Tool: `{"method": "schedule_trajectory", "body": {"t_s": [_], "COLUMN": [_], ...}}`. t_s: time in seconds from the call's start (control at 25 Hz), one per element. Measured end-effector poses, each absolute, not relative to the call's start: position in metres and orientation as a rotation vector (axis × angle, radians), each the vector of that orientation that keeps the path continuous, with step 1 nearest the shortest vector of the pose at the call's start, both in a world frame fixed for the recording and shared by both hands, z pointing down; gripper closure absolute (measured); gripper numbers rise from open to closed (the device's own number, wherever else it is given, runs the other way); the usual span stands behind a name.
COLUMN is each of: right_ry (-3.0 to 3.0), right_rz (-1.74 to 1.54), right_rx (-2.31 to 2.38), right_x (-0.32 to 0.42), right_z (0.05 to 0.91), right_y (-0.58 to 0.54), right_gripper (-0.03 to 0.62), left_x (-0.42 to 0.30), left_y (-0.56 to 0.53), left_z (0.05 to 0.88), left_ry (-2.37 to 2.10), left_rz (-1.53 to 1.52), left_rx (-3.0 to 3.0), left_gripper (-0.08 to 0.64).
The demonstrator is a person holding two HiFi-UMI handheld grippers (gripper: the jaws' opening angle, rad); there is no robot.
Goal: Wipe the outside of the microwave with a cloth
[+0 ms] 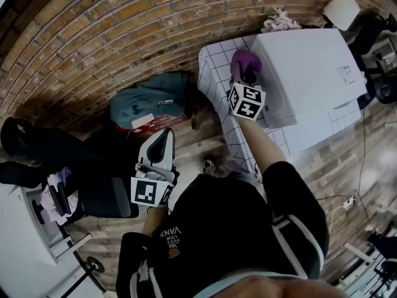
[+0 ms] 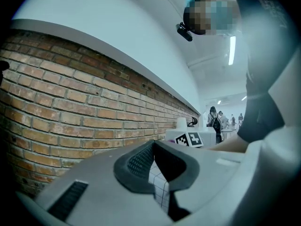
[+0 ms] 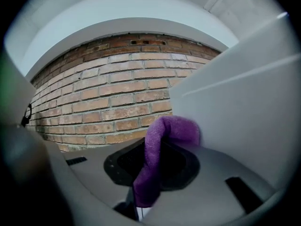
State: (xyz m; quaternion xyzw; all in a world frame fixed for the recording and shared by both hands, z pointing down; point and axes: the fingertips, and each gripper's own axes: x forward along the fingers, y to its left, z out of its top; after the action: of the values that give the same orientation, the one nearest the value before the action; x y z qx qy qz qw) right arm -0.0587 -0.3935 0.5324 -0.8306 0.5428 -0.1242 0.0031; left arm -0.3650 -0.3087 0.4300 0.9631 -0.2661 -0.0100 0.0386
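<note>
A brick wall [image 1: 124, 17] backs a grid-covered worktop [image 1: 214, 67] that carries a white microwave [image 1: 310, 73]. The right tool [image 1: 245, 74] is clamped on a purple cloth [image 1: 243, 59], which touches the microwave's side. The left tool [image 1: 162, 138], jaws together and empty, hangs well apart from the microwave.

Purple cloth [image 3: 157, 159] — bunched against white microwave [image 1: 313, 73].

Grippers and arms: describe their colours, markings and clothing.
Both the left gripper and right gripper have pale grey bodies and dark jaw pads. Each carries a cube with black-and-white square markers. The short sleeves are black with white stripes.
</note>
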Motion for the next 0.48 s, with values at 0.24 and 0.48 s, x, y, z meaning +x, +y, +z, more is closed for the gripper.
{"method": "schedule_trajectory", "body": {"t_s": [0.24,0.48], "right_ry": [1.766,1.747], "right_rz": [-0.362,-0.41], "right_rx": [-2.604,-2.607], "right_x": [-0.088,-0.114], "right_z": [0.536,0.55], "right_y": [-0.358,-0.303], "right_gripper": [0.531,0.531], "left_x": [-0.349,-0.33], "left_y": [-0.302,-0.293], "left_z": [0.427,0.426], "left_ry": [-0.711,-0.576], "left_rz": [-0.049,-0.052], "left_rx": [2.984,3.031], "left_gripper": [0.549,0.549]}}
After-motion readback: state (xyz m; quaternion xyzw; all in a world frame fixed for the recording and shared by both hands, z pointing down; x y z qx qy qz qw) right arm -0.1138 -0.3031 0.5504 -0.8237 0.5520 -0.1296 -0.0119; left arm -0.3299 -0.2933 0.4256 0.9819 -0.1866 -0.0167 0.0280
